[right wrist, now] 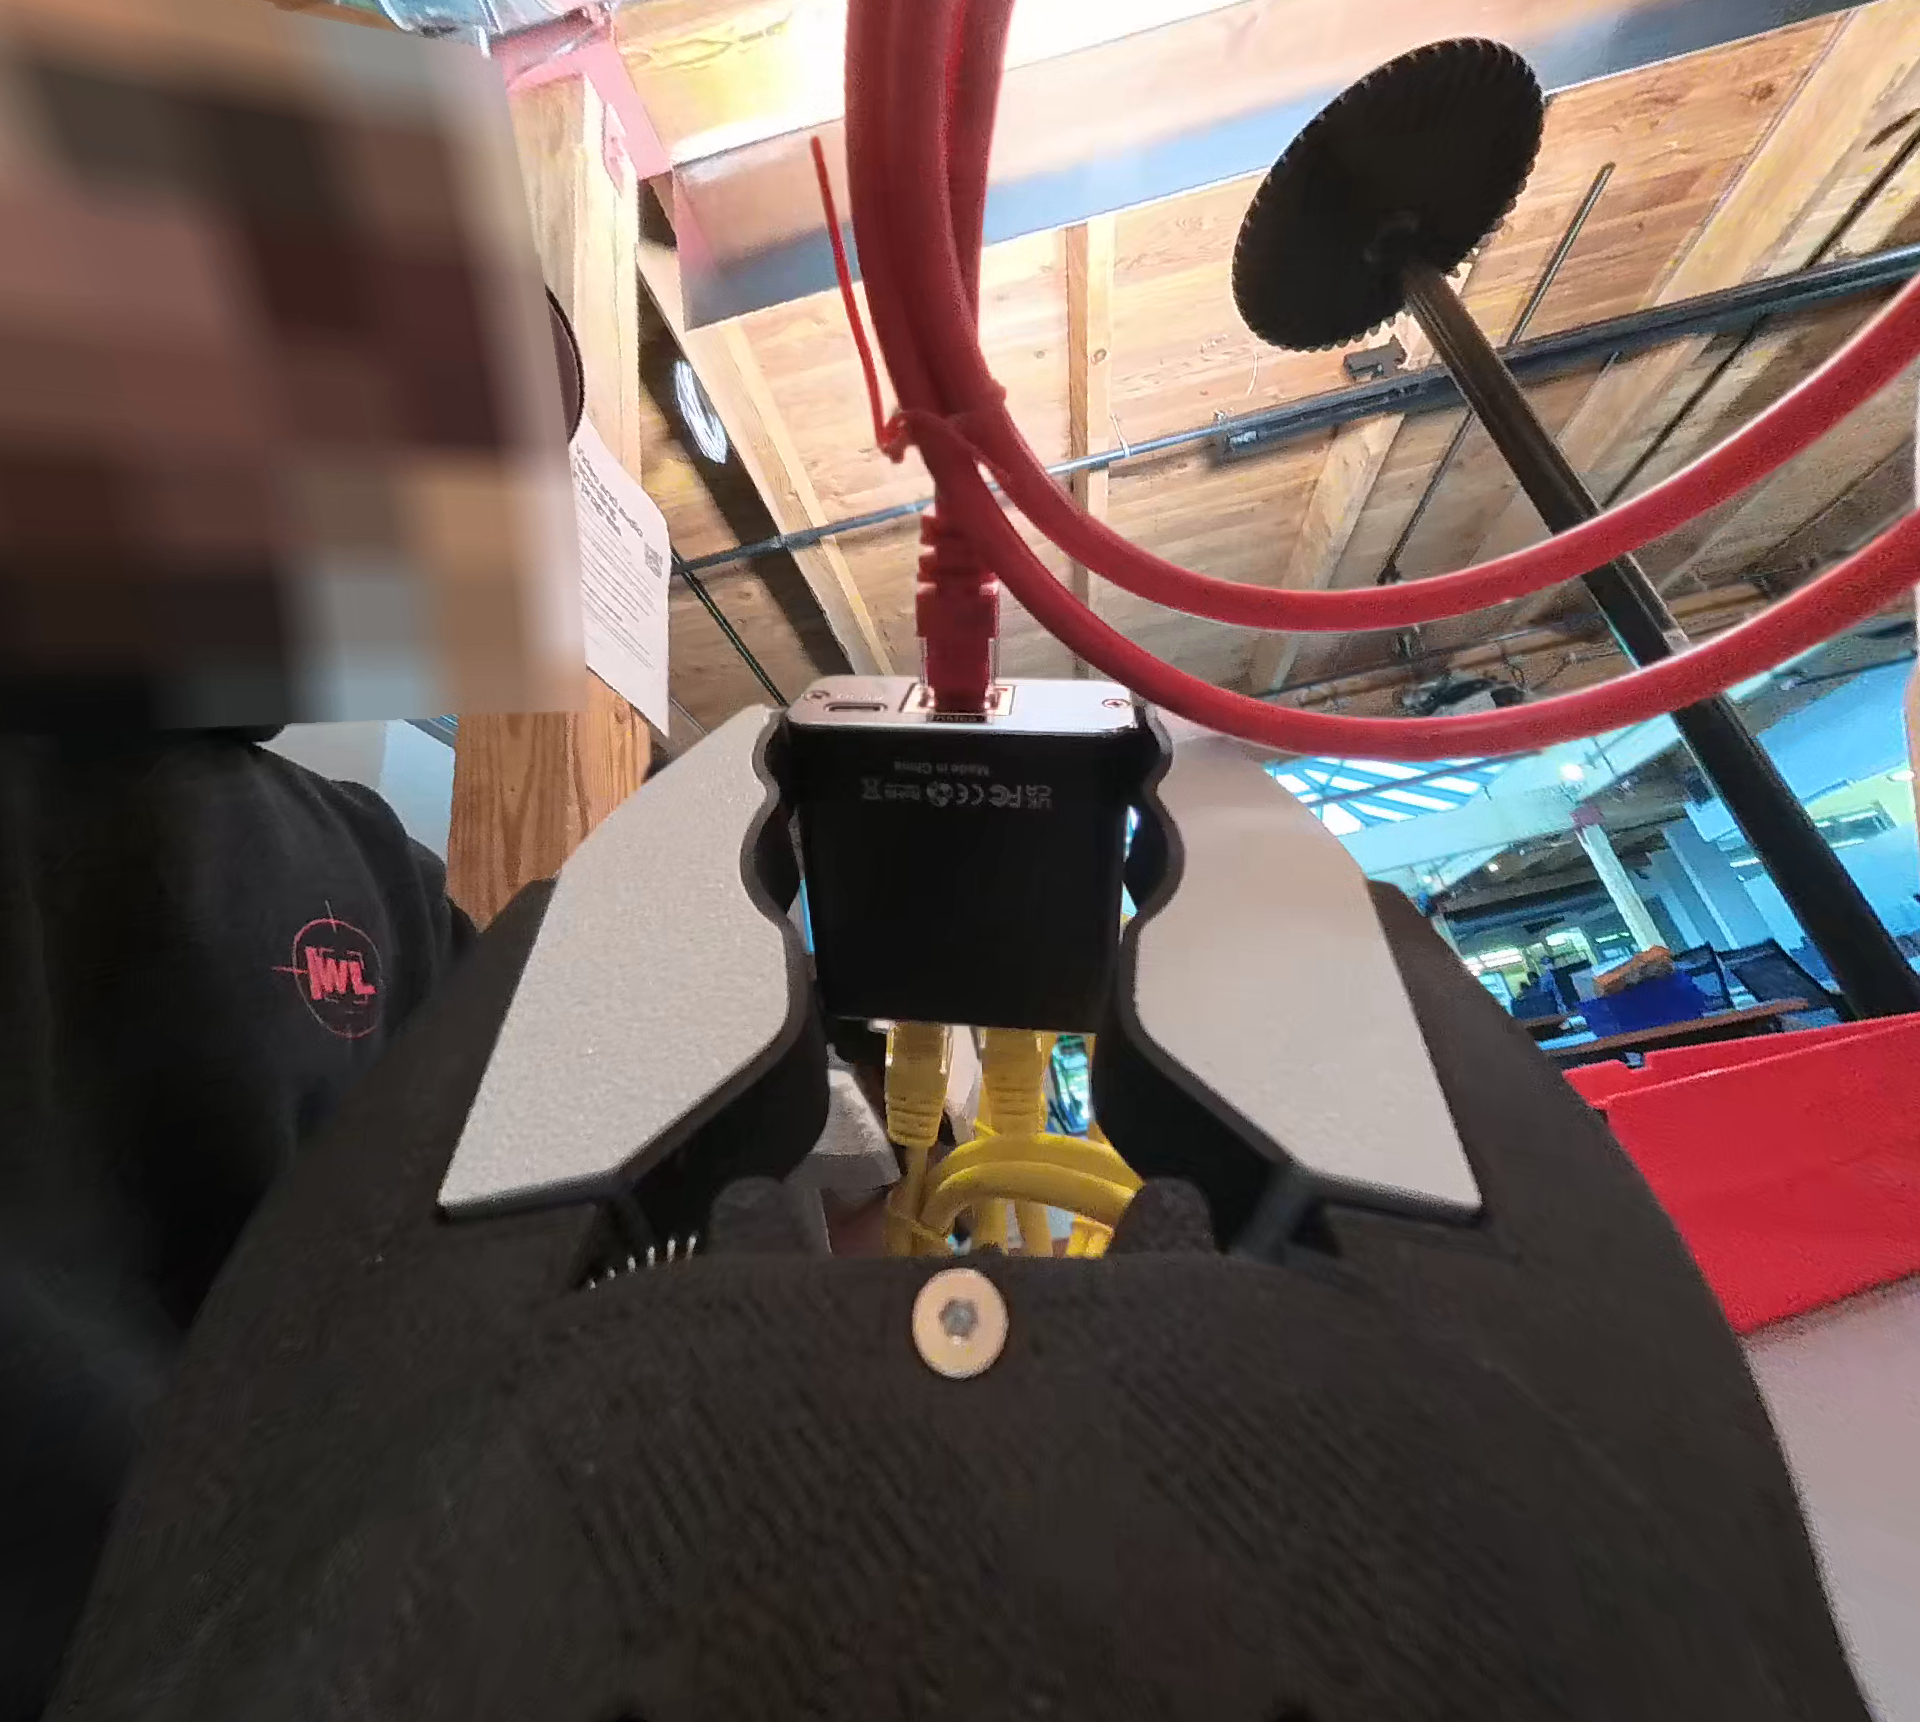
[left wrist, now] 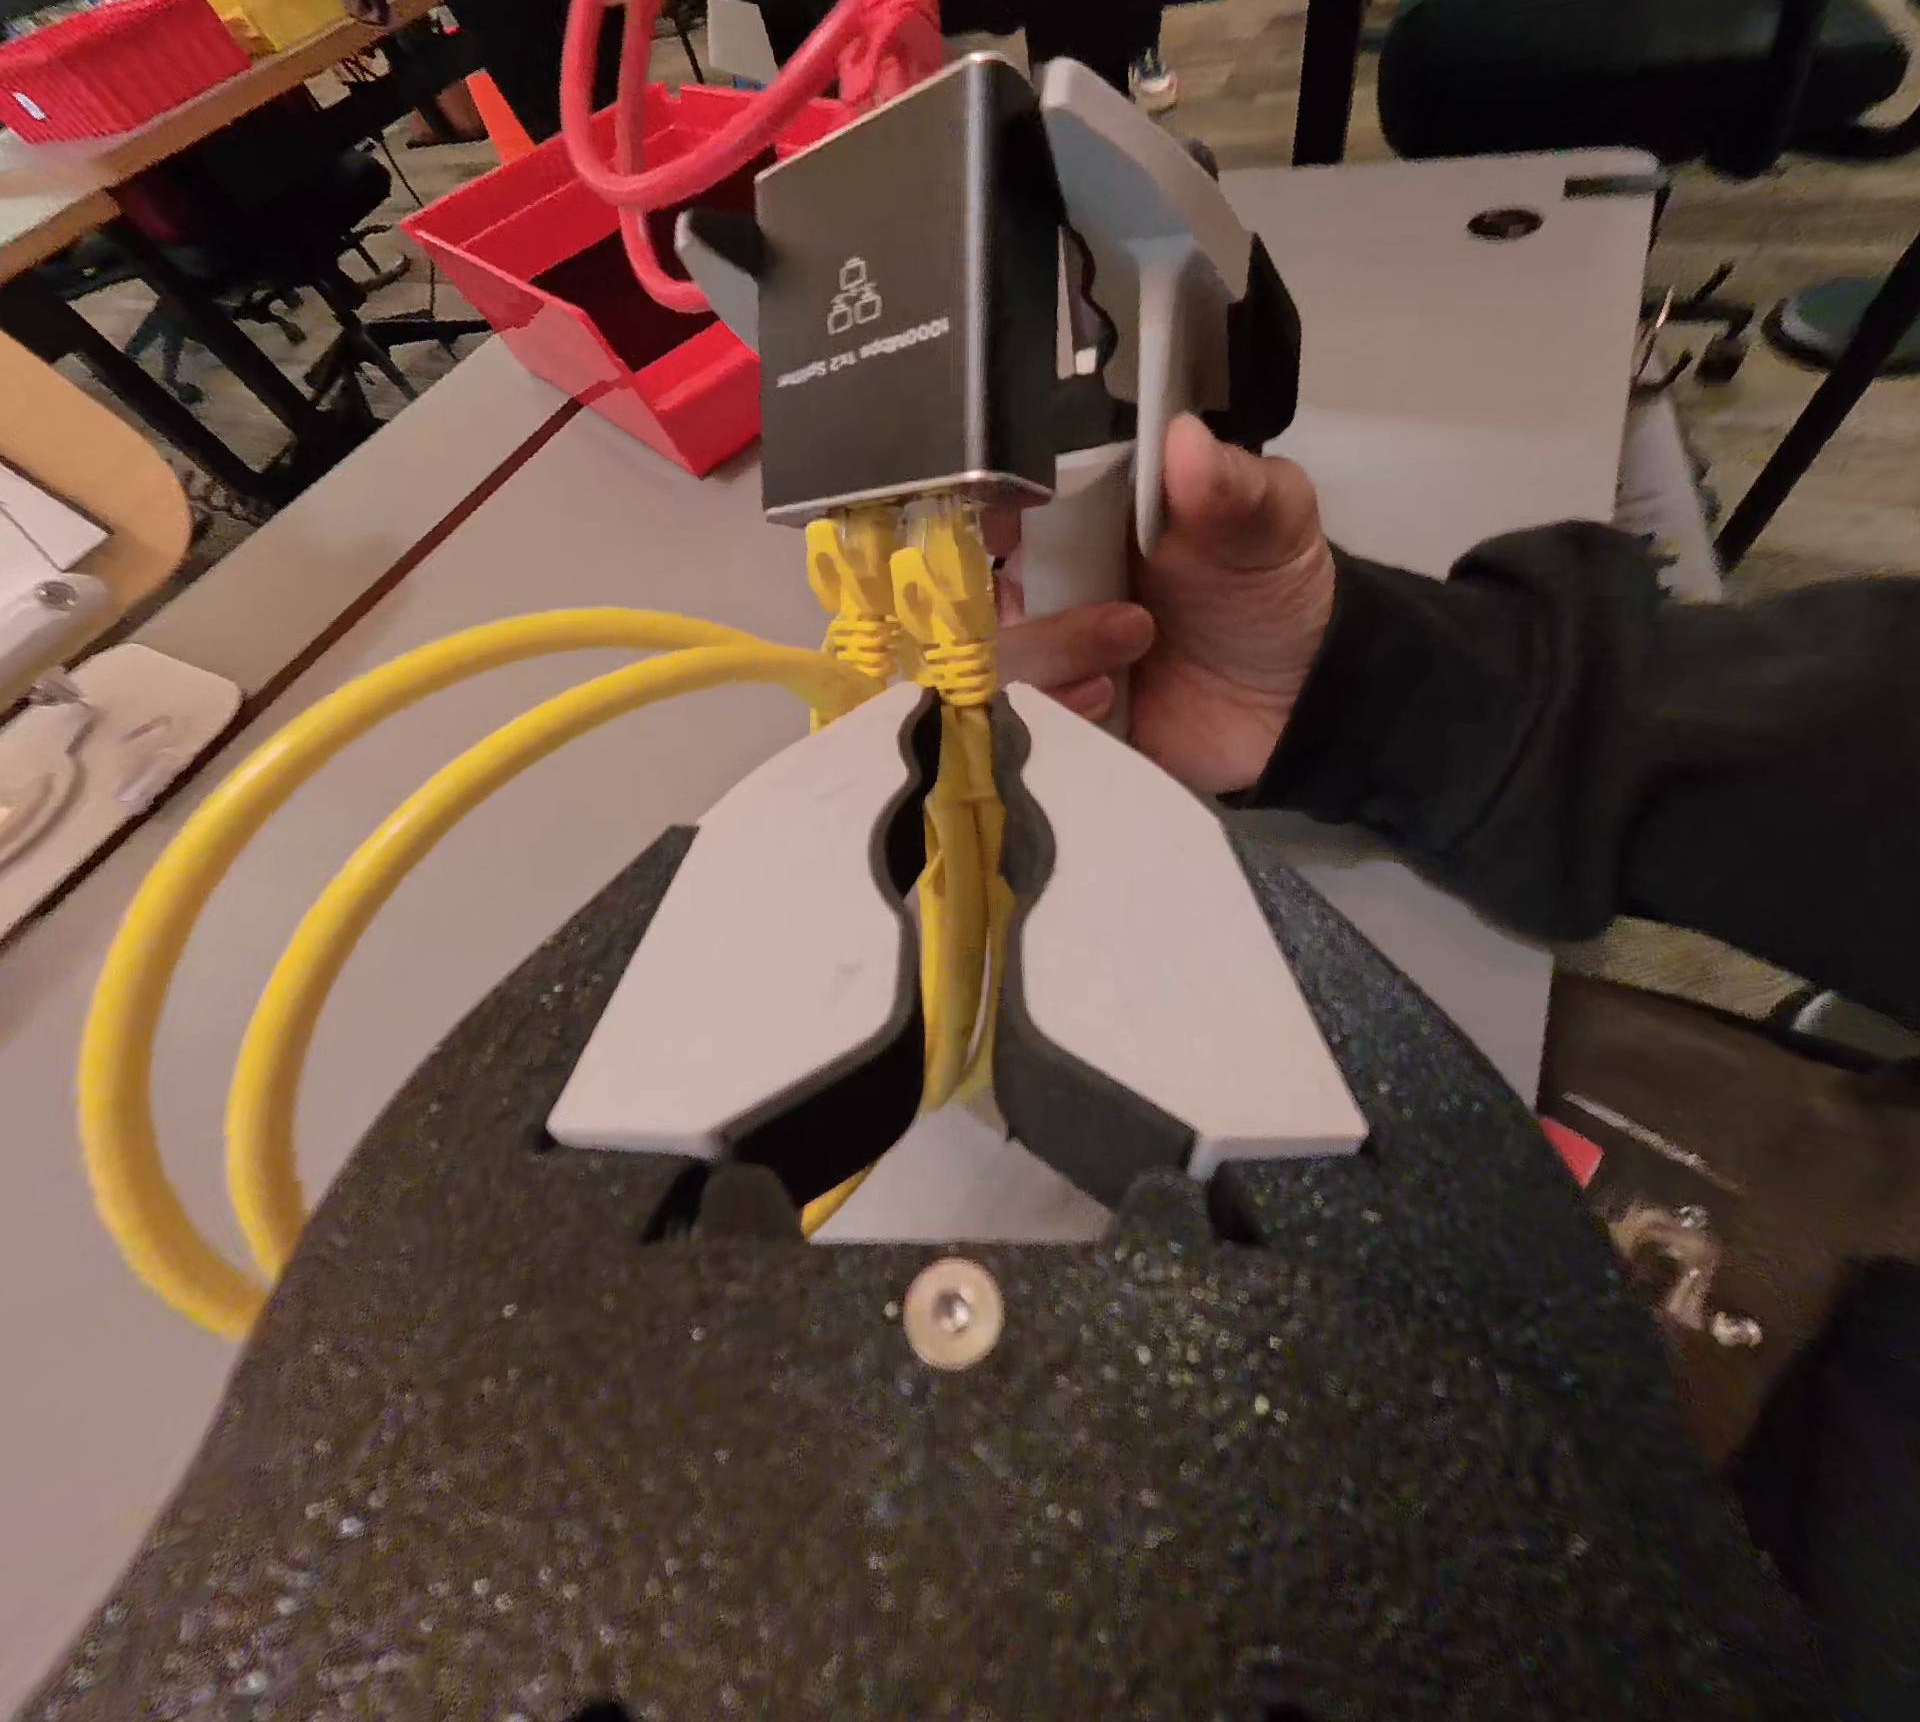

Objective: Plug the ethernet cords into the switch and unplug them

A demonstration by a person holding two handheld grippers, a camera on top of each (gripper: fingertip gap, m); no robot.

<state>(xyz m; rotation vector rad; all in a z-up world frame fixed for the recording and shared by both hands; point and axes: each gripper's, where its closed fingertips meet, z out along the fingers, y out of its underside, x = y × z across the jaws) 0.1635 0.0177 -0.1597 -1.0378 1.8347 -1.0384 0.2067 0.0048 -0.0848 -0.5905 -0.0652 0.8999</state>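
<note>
The black switch (left wrist: pixel 888 311) is held in the air, clamped by my right gripper (right wrist: pixel 961 737), which is shut on it (right wrist: pixel 961 893). That gripper also shows in the left wrist view (left wrist: pixel 1132 238), held by a hand. A red cord (right wrist: pixel 951 612) is plugged into the switch's top port and loops away (left wrist: pixel 665 62). Two yellow cords (left wrist: pixel 899 602) are plugged into its lower ports (right wrist: pixel 966 1090). My left gripper (left wrist: pixel 961 706) is shut on the yellow cords just below their plugs. The cords loop out to the left (left wrist: pixel 208 924).
A grey table (left wrist: pixel 520 550) lies below. A red bin (left wrist: pixel 623 301) stands at its far edge and shows in the right wrist view (right wrist: pixel 1745 1153). A person in a black top (right wrist: pixel 187 997) is at the left. Other tables, red and yellow bins and chairs stand behind. Across from one pair of fingers to the other is roughly 8 cm.
</note>
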